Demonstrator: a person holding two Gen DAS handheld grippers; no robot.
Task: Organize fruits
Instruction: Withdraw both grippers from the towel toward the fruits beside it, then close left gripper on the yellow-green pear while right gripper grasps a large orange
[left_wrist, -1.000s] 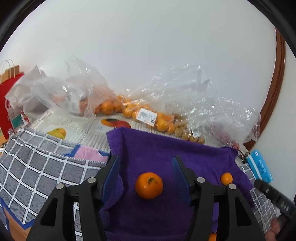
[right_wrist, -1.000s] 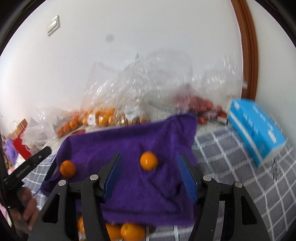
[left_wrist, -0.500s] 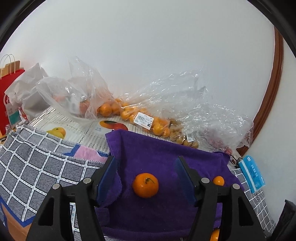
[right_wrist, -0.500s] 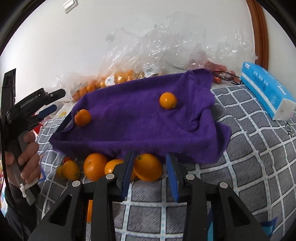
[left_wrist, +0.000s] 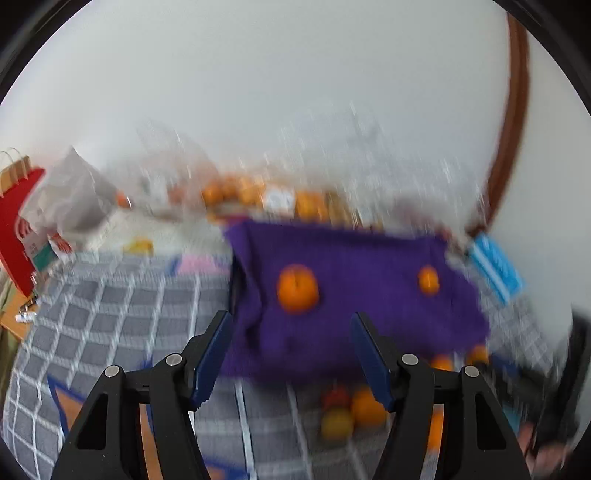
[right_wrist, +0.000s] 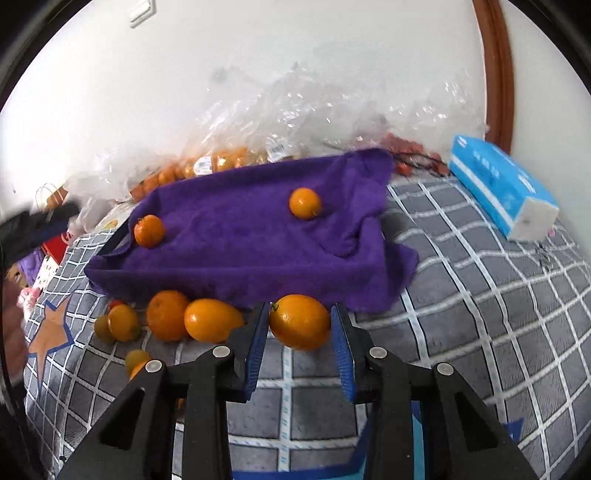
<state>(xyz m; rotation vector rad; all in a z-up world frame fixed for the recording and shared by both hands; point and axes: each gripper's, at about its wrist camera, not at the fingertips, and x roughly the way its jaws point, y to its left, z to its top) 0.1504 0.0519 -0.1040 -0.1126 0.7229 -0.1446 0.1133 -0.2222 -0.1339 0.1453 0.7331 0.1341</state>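
A purple towel (right_wrist: 240, 236) lies on a grey checked blanket (right_wrist: 480, 295) with two oranges on it, one at the left (right_wrist: 149, 230) and a smaller one at the right (right_wrist: 304, 204). Several loose orange and yellow fruits (right_wrist: 168, 314) lie along the towel's near edge. My right gripper (right_wrist: 300, 308) is shut on an oval orange fruit (right_wrist: 299, 328) from that row, its pads pressing both sides. The left wrist view is blurred; there my left gripper (left_wrist: 288, 315) stands open, nothing between its fingers, short of the towel (left_wrist: 354, 295) and its larger orange (left_wrist: 297, 290).
Clear plastic bags of small oranges and red fruit (right_wrist: 295, 122) are piled against the wall behind the towel. A blue tissue pack (right_wrist: 502, 192) lies at the right. A red paper bag (left_wrist: 14, 236) stands far left. A person's hand (right_wrist: 13, 332) is at the left edge.
My right gripper came down from over the towel to the loose fruits in front of it and closed on the oval orange. My left gripper drew back from the towel's orange, staying open.
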